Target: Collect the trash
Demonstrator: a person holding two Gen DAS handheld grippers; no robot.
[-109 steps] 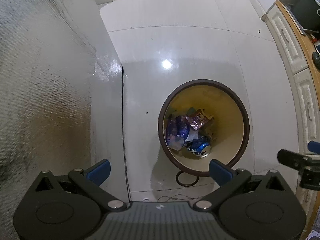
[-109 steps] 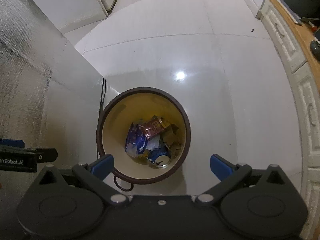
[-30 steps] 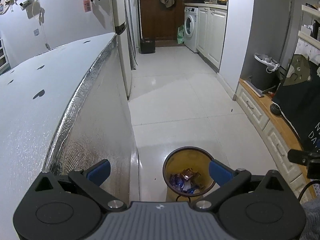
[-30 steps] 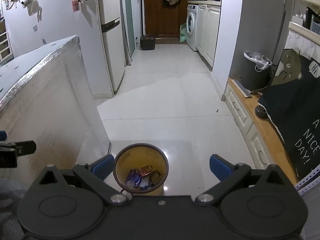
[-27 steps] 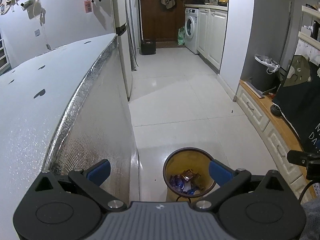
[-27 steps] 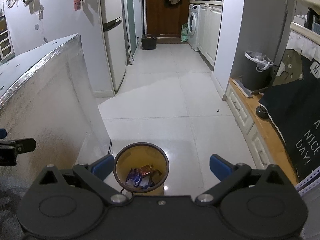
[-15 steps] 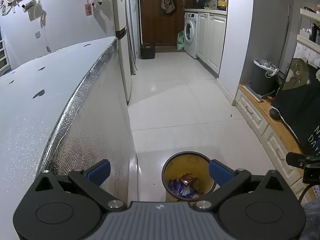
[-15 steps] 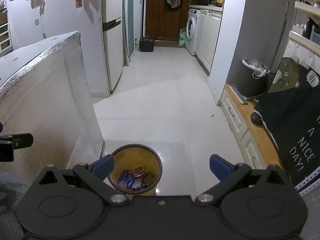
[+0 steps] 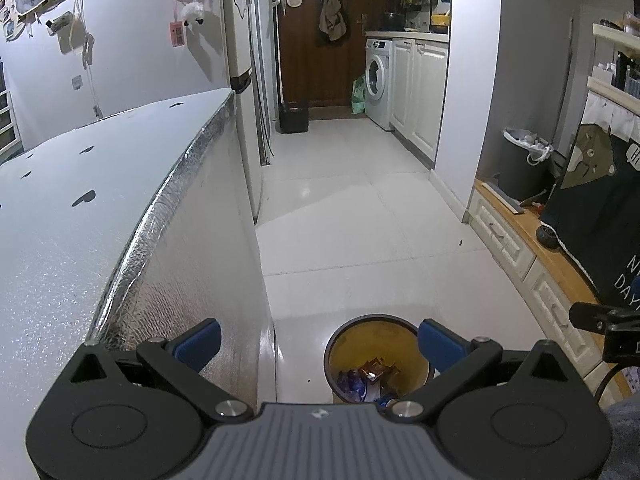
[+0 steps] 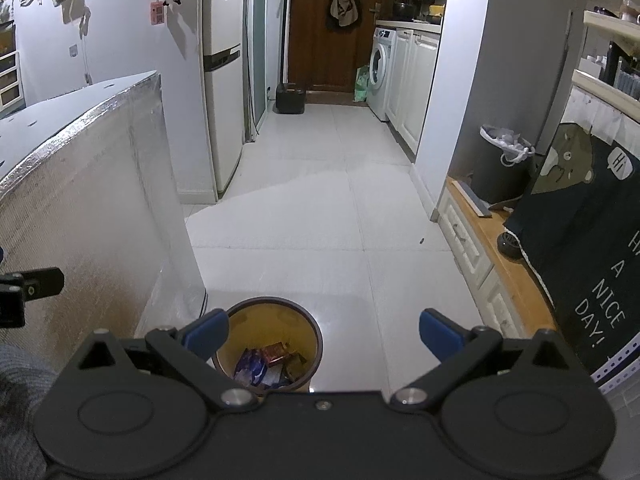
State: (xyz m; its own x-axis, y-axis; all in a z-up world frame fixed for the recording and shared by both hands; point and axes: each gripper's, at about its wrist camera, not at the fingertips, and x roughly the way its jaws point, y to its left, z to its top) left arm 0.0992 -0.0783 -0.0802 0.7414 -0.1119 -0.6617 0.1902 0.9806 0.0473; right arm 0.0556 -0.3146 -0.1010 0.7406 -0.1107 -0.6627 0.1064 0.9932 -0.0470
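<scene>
At about 9 o'clock in both wrist views, a foil-wrapped silvery surface (image 9: 132, 208) is running away toward a tall pale refrigerator (image 10: 220, 80), its top bare apart from a few dark marks. The left hand-held gripper (image 9: 318, 344) is hanging with its blue-padded fingers (image 9: 198, 338) spread wide — nothing is sitting between them. Just past the foil side, at roughly 6 o'clock in the left view, a round brown waste bin with a yellow inside (image 9: 376, 326) is standing on the glossy white tiled floor (image 9: 352, 216); crumpled wrappers in blue, white and reddish brown (image 9: 370, 378) are lying at its bottom. In the right view the bin is sitting at about 7 o'clock, near the inner blue pad. The right hand-held gripper (image 10: 324, 330) is likewise gaping fully and gripping nothing — only bare floor is showing in most of its gap. Further right, at 3 o'clock, a low wooden-topped white cabinet (image 10: 480, 240) is lining the wall, carrying a dark lined bucket (image 10: 500, 164) and a black cloth printed with a bear (image 10: 580, 216). At 12 o'clock, a white washing machine (image 9: 378, 82) is standing beside a dark wooden door (image 9: 316, 40).
</scene>
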